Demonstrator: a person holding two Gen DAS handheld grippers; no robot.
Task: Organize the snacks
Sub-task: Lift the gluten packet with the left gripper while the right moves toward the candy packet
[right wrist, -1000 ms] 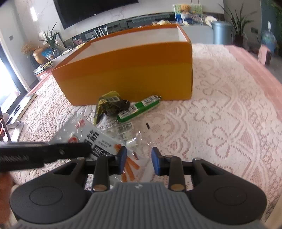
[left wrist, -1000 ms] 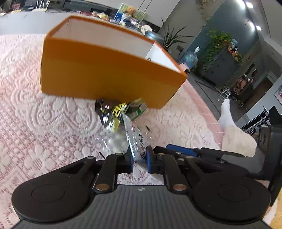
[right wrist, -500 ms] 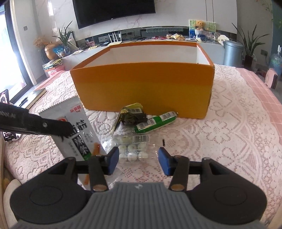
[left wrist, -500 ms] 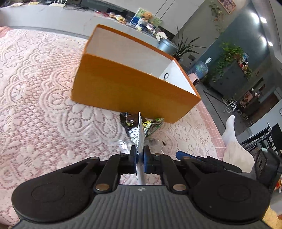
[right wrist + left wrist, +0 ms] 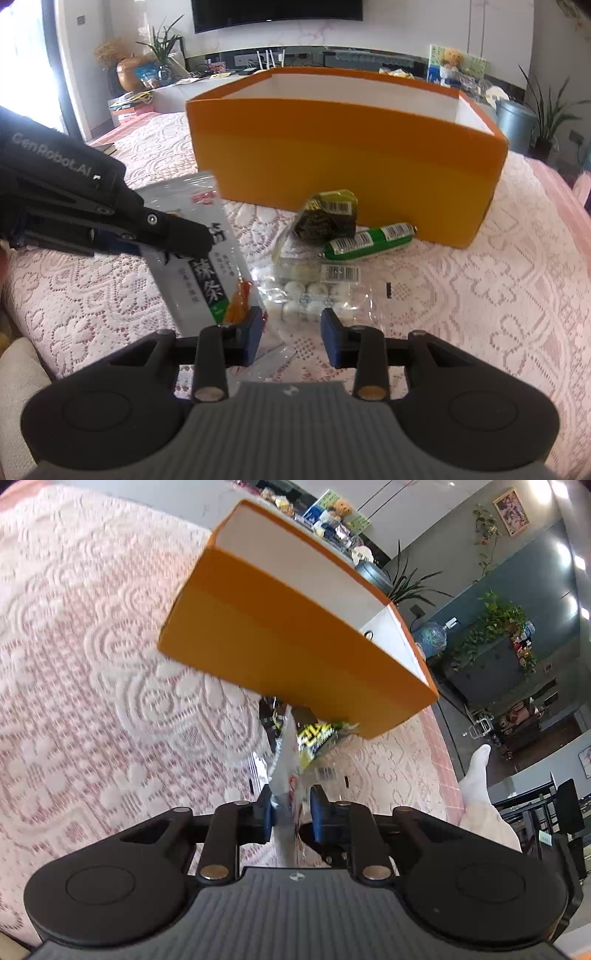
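Left claw (image 5: 207, 240): black housing printed "GenRobot.AI"; it reaches in from the left over the silver snack packet (image 5: 195, 251). In the left wrist view its jaws have just been opening, the packet standing on edge between the blue pads (image 5: 266, 818); whether they still press it I cannot tell.
Silver snack packet: large black Chinese characters and a red mark at its top edge, too blurred to read; lower corner lies just beside the right claw's left pad.
Orange box (image 5: 347, 155): open top, white inside; only bare walls show, its floor is hidden.
Snacks on the desk (image 5: 480, 295): all outside the box, close to its front wall. A dark wrapper with a yellow edge (image 5: 325, 218), a green tube with barcodes (image 5: 369, 240), and a clear bag of white round sweets (image 5: 310, 295) with a barcode sticker.
Right claw (image 5: 291, 334): jaws apart, just been closing, nothing between them.
Change: a second ago the silver packet lay flatter and lower, near the right claw; now it is lifted and tilted.
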